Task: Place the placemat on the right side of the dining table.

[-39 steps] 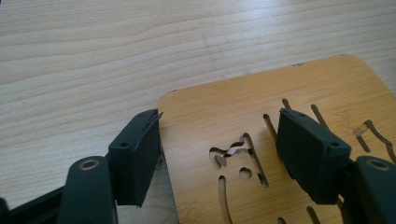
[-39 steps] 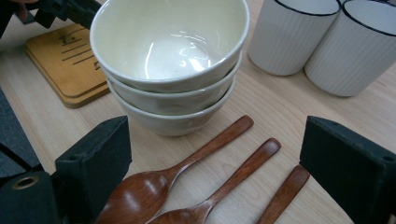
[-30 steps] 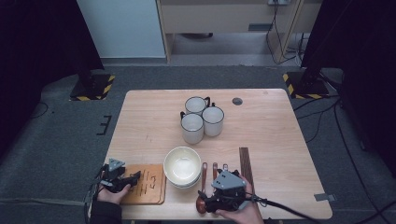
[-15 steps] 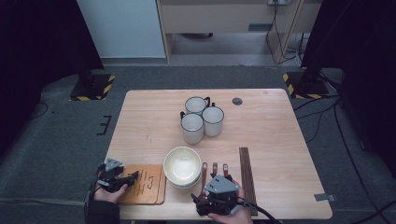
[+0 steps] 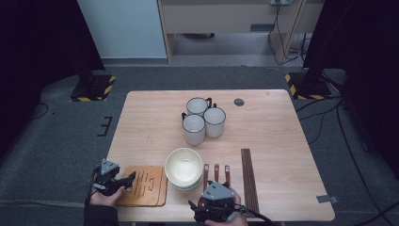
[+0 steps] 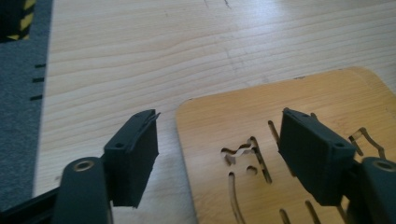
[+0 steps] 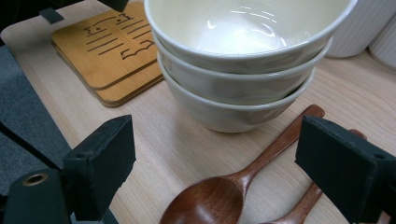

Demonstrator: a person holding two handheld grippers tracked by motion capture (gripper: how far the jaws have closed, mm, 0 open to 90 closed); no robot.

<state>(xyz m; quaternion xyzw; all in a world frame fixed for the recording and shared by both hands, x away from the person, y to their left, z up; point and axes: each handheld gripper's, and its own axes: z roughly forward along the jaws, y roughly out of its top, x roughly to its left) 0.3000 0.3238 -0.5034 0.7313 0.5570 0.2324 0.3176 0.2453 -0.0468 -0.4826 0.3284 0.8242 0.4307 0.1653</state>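
The stack of bowls (image 5: 184, 168) serves as the landmark, standing near the front edge of the tabletop (image 5: 277, 136). In the right gripper view three cream bowls sit nested, and the top rim is cut off by the picture's edge. Just right of the stack lie wooden spoons (image 5: 216, 173), handles pointing away from the person; the high view shows three handles, but their scoops are hidden under the right tongs (image 5: 210, 207). In the right gripper view one scoop and handle are clear (image 7: 243, 179), a second spoon is cut off at the bottom, and the third cannot be made out. The right tongs stand apart, holding nothing, above the spoon scoops. Right of the spoons lies a dark ribbed strip (image 5: 248, 179); what it is cannot be told.

Left of the stack lie the wooden coasters (image 5: 145, 185) with cut-out slots, at least two piled. The left tongs (image 5: 123, 181) are apart, straddling the coasters' left edge without clamping; in the left gripper view one pad (image 6: 135, 151) is over bare wood and the other over the top coaster (image 6: 289, 121).

Behind the stack, well apart, three white mugs (image 5: 203, 121) cluster, touching.

The tabletop is pale wood with a small round dark cap (image 5: 239, 101) near the back. Grey carpet (image 5: 61, 136) surrounds it, dark stands with striped feet (image 5: 94, 89) at both back corners. The tabletop's right half and back left are open.
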